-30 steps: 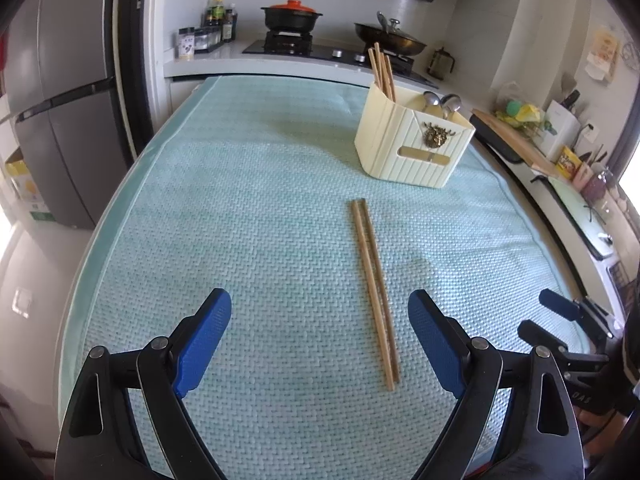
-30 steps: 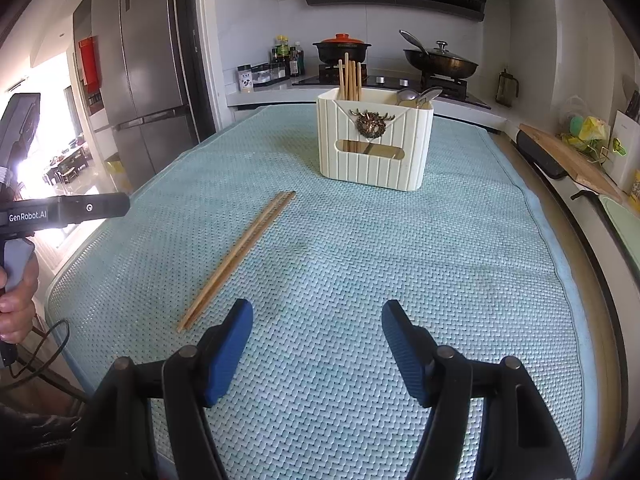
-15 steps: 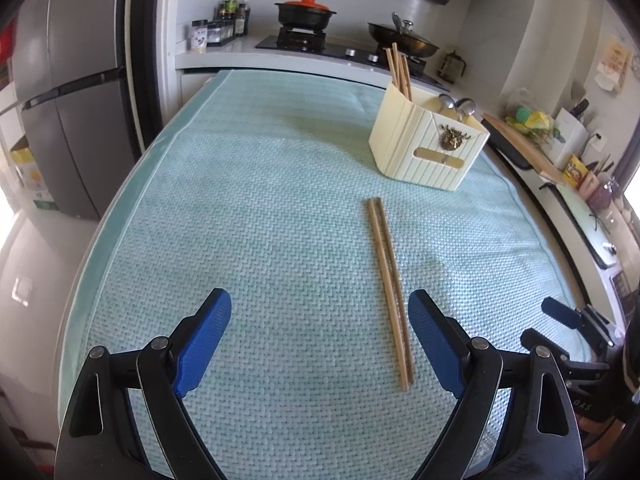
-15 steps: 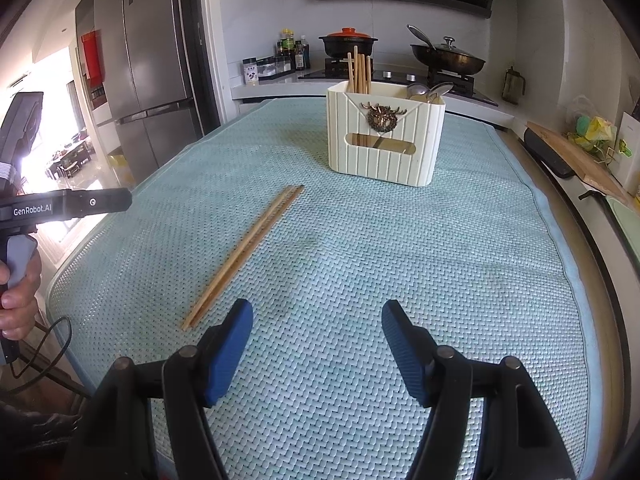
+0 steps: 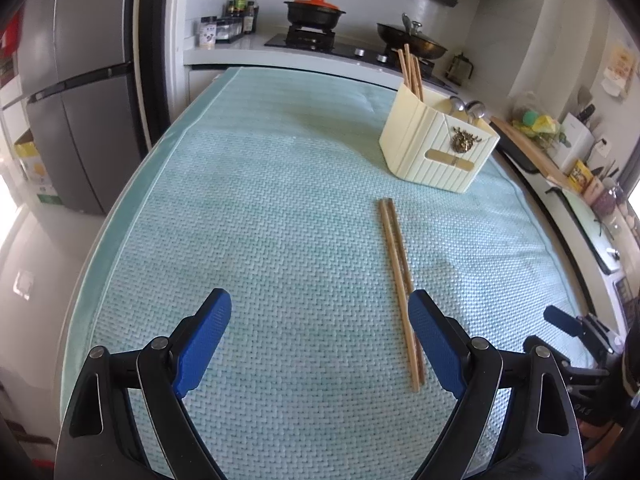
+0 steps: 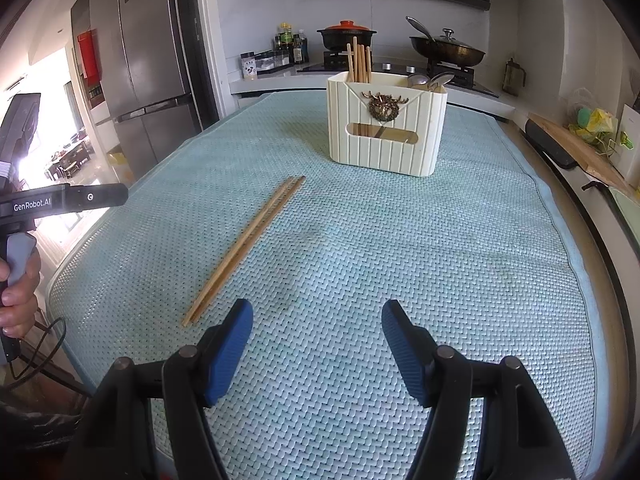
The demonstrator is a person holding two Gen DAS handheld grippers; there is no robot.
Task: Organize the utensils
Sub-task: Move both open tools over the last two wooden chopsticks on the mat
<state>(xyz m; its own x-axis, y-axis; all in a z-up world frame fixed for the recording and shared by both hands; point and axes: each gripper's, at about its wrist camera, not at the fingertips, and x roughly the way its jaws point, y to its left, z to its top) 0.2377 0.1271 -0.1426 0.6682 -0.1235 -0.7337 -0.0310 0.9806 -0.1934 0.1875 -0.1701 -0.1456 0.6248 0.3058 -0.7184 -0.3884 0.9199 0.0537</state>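
Note:
A pair of wooden chopsticks (image 5: 398, 280) (image 6: 248, 242) lies side by side on the pale green mat (image 5: 260, 220) (image 6: 400, 248). Beyond them stands a cream ribbed utensil holder (image 5: 438, 150) (image 6: 386, 124) with several chopsticks upright in one compartment and spoons in another. My left gripper (image 5: 320, 334) hangs open over the mat, its right finger beside the chopsticks' near end, nothing between its blue pads. My right gripper (image 6: 318, 342) is open too, empty, with the chopsticks off to its left.
A grey fridge (image 5: 76, 92) stands left of the table. Behind it runs a counter with a stove, a black pot with a red lid (image 6: 346, 34) and a pan (image 6: 446, 50). A cutting board (image 6: 576, 148) and clutter line the right counter. A hand (image 6: 16, 292) holds the left gripper's handle.
The views have shifted slightly, so the chopsticks and holder sit a little further right in the left wrist view. Both grippers stay open; nothing on the mat has moved.

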